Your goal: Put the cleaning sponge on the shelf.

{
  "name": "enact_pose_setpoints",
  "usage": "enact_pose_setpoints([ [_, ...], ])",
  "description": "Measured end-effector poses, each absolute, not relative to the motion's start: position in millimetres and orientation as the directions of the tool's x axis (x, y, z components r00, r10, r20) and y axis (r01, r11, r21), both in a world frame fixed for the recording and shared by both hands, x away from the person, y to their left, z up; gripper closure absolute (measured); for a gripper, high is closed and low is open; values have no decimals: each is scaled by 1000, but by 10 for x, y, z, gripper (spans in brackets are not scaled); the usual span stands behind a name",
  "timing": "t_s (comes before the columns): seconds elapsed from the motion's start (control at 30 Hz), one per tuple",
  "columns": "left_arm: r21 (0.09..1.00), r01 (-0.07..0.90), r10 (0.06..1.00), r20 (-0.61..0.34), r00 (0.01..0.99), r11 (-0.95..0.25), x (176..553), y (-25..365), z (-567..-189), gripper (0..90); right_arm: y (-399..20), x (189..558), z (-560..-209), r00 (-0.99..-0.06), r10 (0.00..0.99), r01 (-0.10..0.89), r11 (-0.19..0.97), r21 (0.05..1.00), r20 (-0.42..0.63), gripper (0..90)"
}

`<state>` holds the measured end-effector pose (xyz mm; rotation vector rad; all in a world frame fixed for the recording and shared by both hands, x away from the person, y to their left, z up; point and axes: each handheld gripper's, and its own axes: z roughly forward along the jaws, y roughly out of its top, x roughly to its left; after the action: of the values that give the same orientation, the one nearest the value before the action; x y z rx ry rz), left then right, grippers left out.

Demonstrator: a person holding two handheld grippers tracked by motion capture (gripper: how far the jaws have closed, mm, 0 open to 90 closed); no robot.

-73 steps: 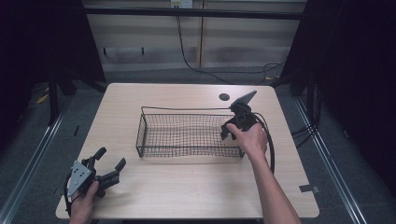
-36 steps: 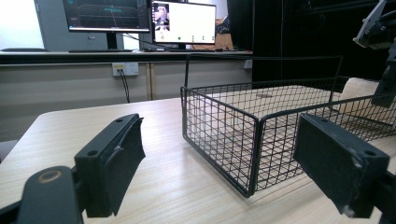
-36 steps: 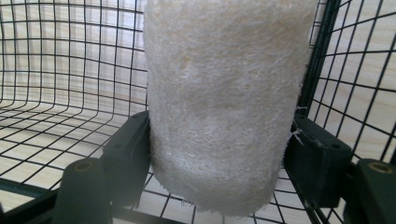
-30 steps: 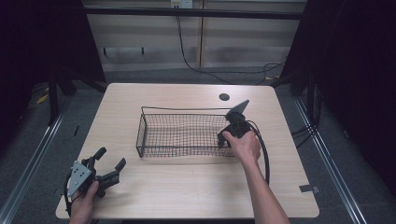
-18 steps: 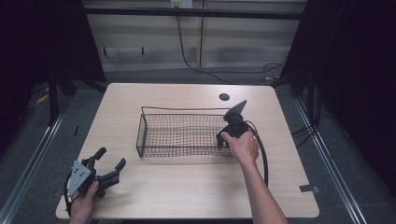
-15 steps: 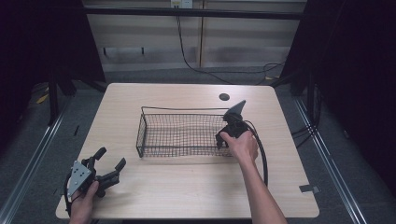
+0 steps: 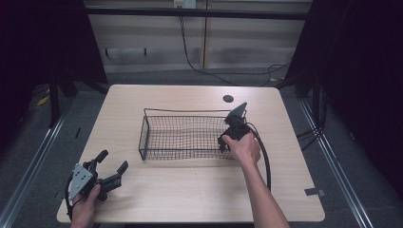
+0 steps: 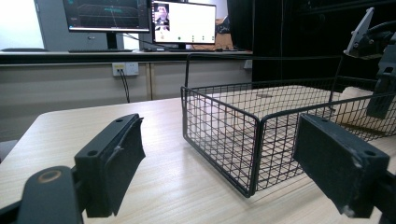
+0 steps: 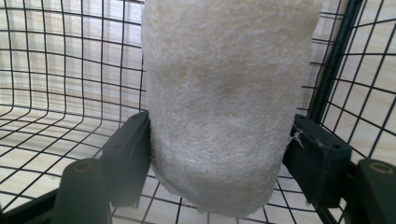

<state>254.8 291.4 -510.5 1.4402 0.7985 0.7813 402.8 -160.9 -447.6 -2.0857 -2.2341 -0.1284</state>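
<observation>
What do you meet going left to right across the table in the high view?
Left tool, open, near the front left corner → wire basket → right tool at the basket's right end.

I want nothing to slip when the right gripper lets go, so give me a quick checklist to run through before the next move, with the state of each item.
1. Right gripper clamped on the fibrous pad: ok.
2. Pad inside the wire basket: ok, mesh shows behind and below it.
3. Pad resting on the basket floor: cannot tell.
4. Left gripper open and clear of the basket: ok.
5. Basket flat on the table: ok.
</observation>
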Motion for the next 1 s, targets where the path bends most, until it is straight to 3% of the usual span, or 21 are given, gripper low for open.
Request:
enact_pose_setpoints([
  [0.4, 1000, 19, 847, -5, 531, -6, 2547, 2912, -5106, 157, -1640, 4049, -4449, -79, 989, 997, 81, -10, 124, 268],
  [0.73, 1000, 16, 848, -1, 531, -9, 2549, 2915, -5105, 157, -1625, 4045, -4435, -89, 987, 996, 91, -10, 132, 162],
  [1.0, 1000, 16, 848, -1, 530, -9, 2548, 2914, -5105, 157, -1640, 4032, -4410, -91, 986, 996, 93, -6, 139, 159],
])
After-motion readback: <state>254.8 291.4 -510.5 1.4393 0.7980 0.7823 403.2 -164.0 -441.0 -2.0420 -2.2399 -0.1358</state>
